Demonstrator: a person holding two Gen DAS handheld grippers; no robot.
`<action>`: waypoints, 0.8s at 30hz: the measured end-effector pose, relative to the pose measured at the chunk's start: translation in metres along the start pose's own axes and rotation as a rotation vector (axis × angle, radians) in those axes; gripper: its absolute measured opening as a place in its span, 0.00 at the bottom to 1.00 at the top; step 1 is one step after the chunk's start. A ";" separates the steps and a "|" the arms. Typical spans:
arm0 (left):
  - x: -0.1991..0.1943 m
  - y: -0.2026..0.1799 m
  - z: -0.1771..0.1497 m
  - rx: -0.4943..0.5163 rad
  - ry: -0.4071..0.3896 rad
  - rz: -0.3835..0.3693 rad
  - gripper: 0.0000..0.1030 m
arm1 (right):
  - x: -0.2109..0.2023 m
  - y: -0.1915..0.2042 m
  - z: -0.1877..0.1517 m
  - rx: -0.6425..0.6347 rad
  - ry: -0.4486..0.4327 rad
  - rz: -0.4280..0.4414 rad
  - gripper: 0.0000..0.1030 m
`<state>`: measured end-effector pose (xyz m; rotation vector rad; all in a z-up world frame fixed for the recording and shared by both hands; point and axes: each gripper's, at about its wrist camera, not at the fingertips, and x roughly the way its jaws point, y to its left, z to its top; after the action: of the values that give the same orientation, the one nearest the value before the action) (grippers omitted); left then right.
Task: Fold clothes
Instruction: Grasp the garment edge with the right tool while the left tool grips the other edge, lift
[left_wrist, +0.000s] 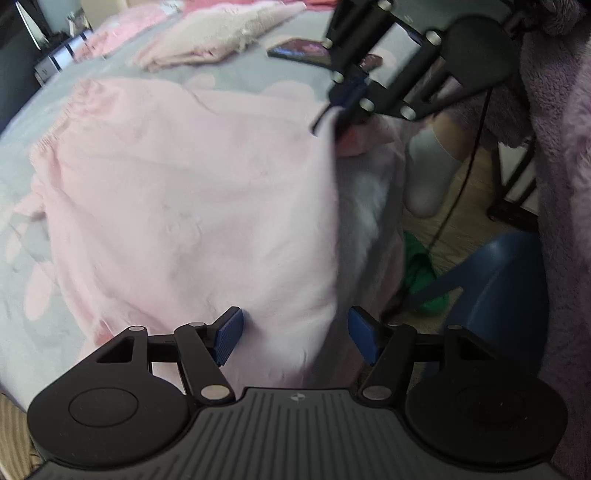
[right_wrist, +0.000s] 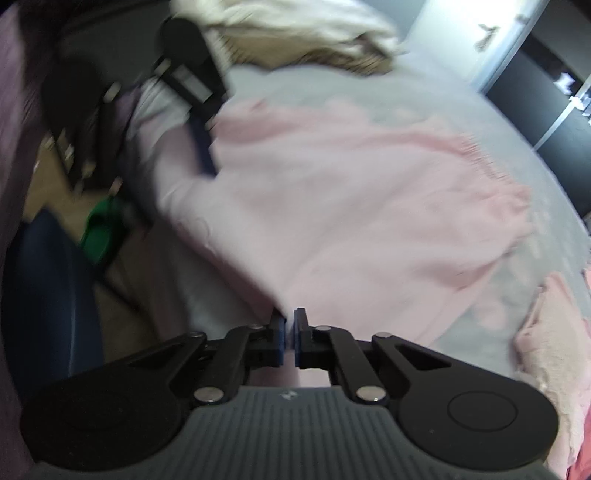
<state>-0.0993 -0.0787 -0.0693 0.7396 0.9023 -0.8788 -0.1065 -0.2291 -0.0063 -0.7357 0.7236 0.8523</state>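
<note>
Clearly spread across the grey bed sheet (left_wrist: 229, 79): a pale pink garment (left_wrist: 192, 206), lying ahead of both grippers, with one gathered elastic edge on its far left side in the left wrist view. Left gripper (left_wrist: 295, 336) released, blue pads (left_wrist: 229, 334) standing wide apart, one on either side of the garment's near edge, not pinching it. Right gripper (right_wrist: 290, 341) clenched, its jaws nearly together with pink fabric caught between them at the garment's near corner. Seen again from the left wrist camera, up and to the right of the left gripper: right gripper (left_wrist: 341, 110) gripping a raised, pulled-up fold of the same pink cloth. Seen from the right wrist camera, up and to the left: left gripper (right_wrist: 203, 147), blurred, against the garment's far edge.

Beyond the garment, farther ahead of the left gripper: a folded cream fleece piece (left_wrist: 218, 37) and, just right of it, a dark phone (left_wrist: 299, 50) lying flat on the sheet. To the right of the right gripper, near the sheet's edge: another pink fleece item (right_wrist: 554, 332). Off the bed's side, right of the left gripper: a foot in a white sock (left_wrist: 430, 170) on the wood floor, a green object (left_wrist: 421, 273) too blurred to identify, a blue chair seat (left_wrist: 498, 284), and a mauve fleece sleeve (left_wrist: 565, 184) along the frame's edge.
</note>
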 end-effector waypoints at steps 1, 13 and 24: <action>-0.001 -0.003 0.002 0.007 -0.019 0.034 0.60 | -0.002 -0.005 0.003 0.023 -0.017 -0.010 0.05; -0.021 0.006 0.003 -0.191 0.024 0.227 0.35 | -0.017 -0.029 0.023 0.103 -0.084 -0.046 0.04; -0.043 0.019 -0.018 -0.240 0.065 0.215 0.19 | -0.010 -0.010 -0.001 0.029 0.019 0.080 0.14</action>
<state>-0.1037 -0.0418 -0.0353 0.6455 0.9471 -0.5480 -0.1031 -0.2380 0.0037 -0.6930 0.7850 0.9065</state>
